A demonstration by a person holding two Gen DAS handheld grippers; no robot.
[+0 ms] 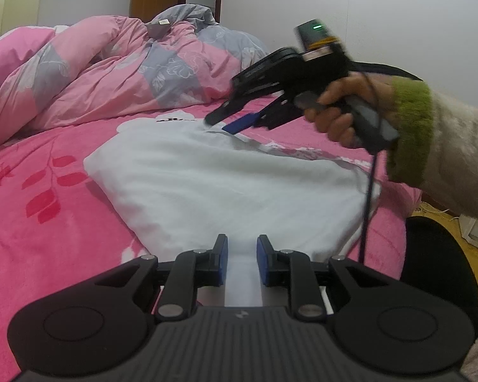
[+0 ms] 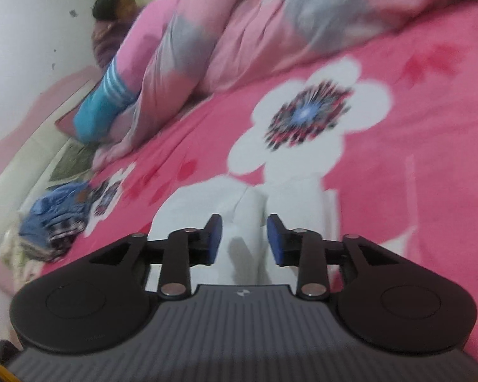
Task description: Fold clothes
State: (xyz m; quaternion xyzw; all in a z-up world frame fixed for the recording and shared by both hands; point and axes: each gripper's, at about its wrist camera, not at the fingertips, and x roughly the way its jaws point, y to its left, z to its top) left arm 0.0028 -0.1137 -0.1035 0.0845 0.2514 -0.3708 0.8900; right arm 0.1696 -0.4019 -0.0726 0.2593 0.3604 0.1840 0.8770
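Note:
A white garment [image 1: 226,178] lies folded flat on the pink bed sheet [image 1: 47,238]. At its near edge my left gripper [image 1: 242,254] is shut on a thick strip of the white cloth that fills the gap between the blue pads [image 1: 222,261]. A hand in a green-cuffed sleeve [image 1: 411,133] holds my right gripper [image 1: 221,124] just over the garment's far edge. In the right wrist view that gripper [image 2: 244,238] stands open, and the white cloth [image 2: 242,210] lies loose beneath and between its pads without being pressed.
A bunched pink and grey quilt [image 1: 118,70] covers the far side of the bed. A person [image 2: 111,25] sits beyond it by the wall. A blue pile of clothes [image 2: 57,213] lies at the bed's left edge. Wooden floor [image 1: 462,242] shows off the right side.

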